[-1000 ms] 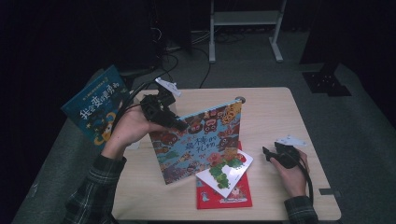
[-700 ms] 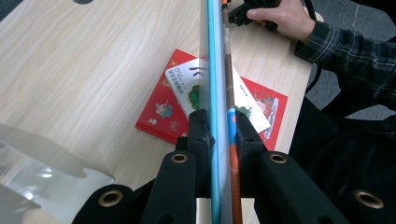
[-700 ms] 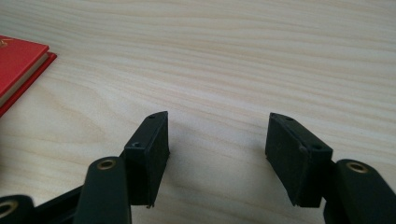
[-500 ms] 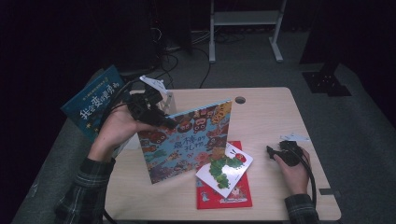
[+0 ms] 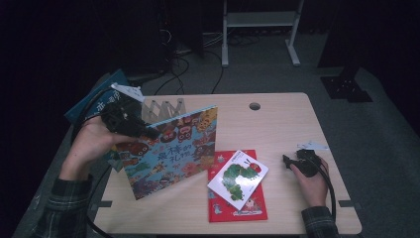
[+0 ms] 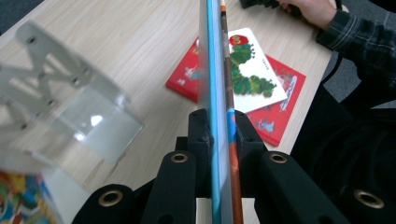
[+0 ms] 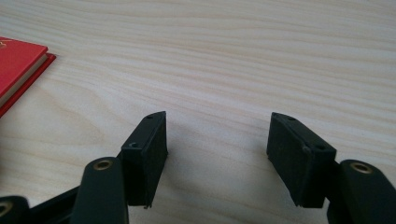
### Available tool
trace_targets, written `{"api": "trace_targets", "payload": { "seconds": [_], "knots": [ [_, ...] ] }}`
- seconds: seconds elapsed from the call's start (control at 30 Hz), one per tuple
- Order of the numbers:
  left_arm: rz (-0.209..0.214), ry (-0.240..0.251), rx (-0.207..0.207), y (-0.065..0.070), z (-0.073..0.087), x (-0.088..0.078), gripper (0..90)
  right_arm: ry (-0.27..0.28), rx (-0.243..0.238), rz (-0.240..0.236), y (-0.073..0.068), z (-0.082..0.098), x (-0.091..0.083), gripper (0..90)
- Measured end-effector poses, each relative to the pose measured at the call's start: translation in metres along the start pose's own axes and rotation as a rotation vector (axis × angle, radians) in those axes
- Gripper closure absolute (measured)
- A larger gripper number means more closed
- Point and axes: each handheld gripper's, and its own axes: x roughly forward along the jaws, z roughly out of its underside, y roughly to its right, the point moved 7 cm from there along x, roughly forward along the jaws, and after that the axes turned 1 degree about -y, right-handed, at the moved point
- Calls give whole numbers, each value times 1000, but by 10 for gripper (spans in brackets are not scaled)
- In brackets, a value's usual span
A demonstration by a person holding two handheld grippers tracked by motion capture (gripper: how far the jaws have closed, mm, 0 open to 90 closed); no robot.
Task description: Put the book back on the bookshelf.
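Note:
My left gripper (image 5: pixel 150 132) is shut on the top edge of a large colourful picture book (image 5: pixel 173 153), which stands tilted over the left half of the table. In the left gripper view the book (image 6: pixel 217 56) runs edge-on between the pads (image 6: pixel 201 135). A white caterpillar book (image 5: pixel 237 178) lies slanted on a red book (image 5: pixel 242 210) near the front middle. My right gripper (image 5: pixel 286 159) rests low on the table at the right. Its jaws have just been opening and stand open (image 7: pixel 217 140) with only bare wood between them.
A clear accordion book rack (image 5: pixel 161 106) stands behind the held book at the table's (image 5: pixel 282 124) back left. A blue book (image 5: pixel 101 99) leans at the far left edge. A round cable hole (image 5: pixel 254 106) sits at the back. Cables trail from both grippers.
My left hand has carried the large picture book leftward across the table, uncovering the caterpillar and red books. The right hand has stayed in place.

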Motion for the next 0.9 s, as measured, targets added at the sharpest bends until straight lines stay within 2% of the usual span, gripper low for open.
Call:
{"api": "trace_targets", "payload": {
  "seconds": [0.13, 0.3, 0.53, 0.9],
  "knots": [
    [-8, 24, -36, -7, 14, -13, 807, 0, 4, 1, 0, 0, 0, 369],
    [-42, 54, -85, -17, 36, -33, 807, 0, 5, 1, 0, 0, 0, 370],
    [-83, 65, -141, -28, 63, -56, 807, 0, 8, 5, 1, 0, 0, 372],
    [-147, 104, -222, -42, 91, -88, 807, 1, 9, 6, 1, 0, 0, 375]
  ]
}}
